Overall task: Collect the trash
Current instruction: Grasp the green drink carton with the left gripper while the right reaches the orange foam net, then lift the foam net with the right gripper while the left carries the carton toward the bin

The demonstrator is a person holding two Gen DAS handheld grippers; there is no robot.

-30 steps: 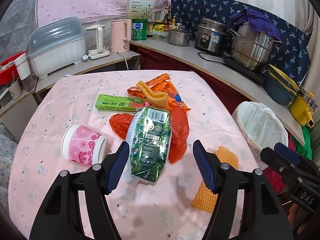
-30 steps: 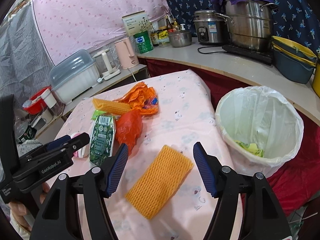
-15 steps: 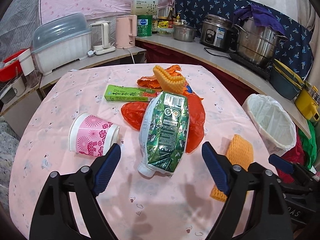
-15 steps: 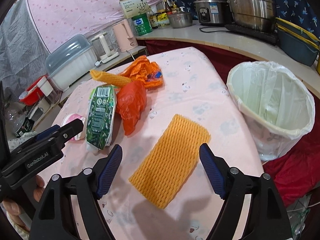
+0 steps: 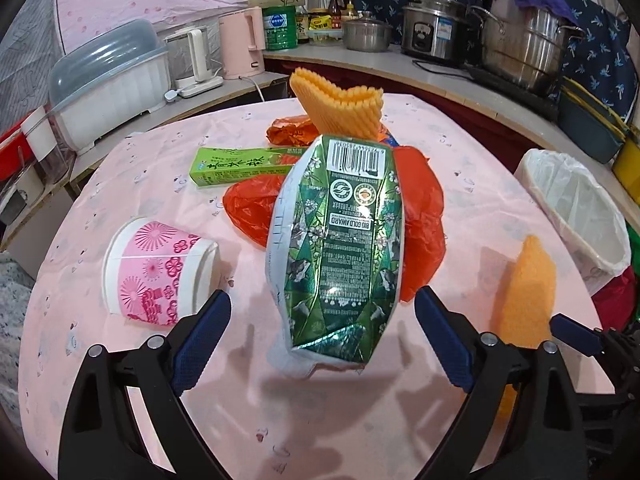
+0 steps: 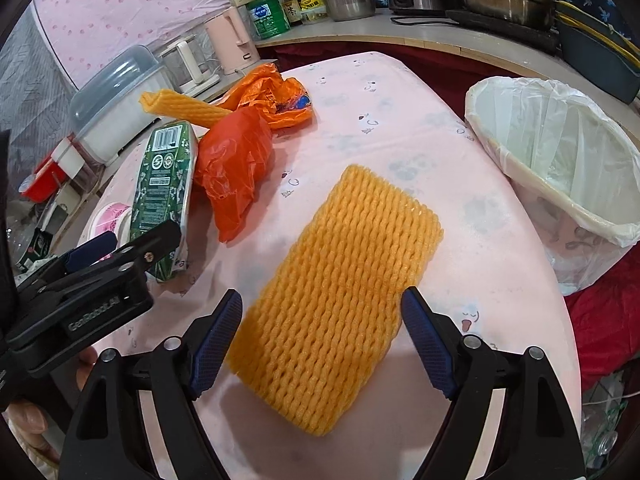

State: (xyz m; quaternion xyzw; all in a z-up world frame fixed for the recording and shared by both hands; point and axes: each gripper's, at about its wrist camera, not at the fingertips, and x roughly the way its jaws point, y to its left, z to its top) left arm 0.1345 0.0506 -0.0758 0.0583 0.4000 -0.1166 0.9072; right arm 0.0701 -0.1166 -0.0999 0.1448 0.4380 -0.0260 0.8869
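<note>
Now my left tool point(image 5: 322, 338) opening around the crushed green foil carton point(image 5: 344, 240), pads clear, my right tool point(image 6: 322, 338) opening astride the flat orange foam net sleeve point(image 6: 340, 296), untouched, on the pink desk point(image 6: 400, 120)

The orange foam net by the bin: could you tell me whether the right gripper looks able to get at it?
Probably yes: the right gripper has its jaws opening on either side of the foam net, with nothing lying on it.
</note>
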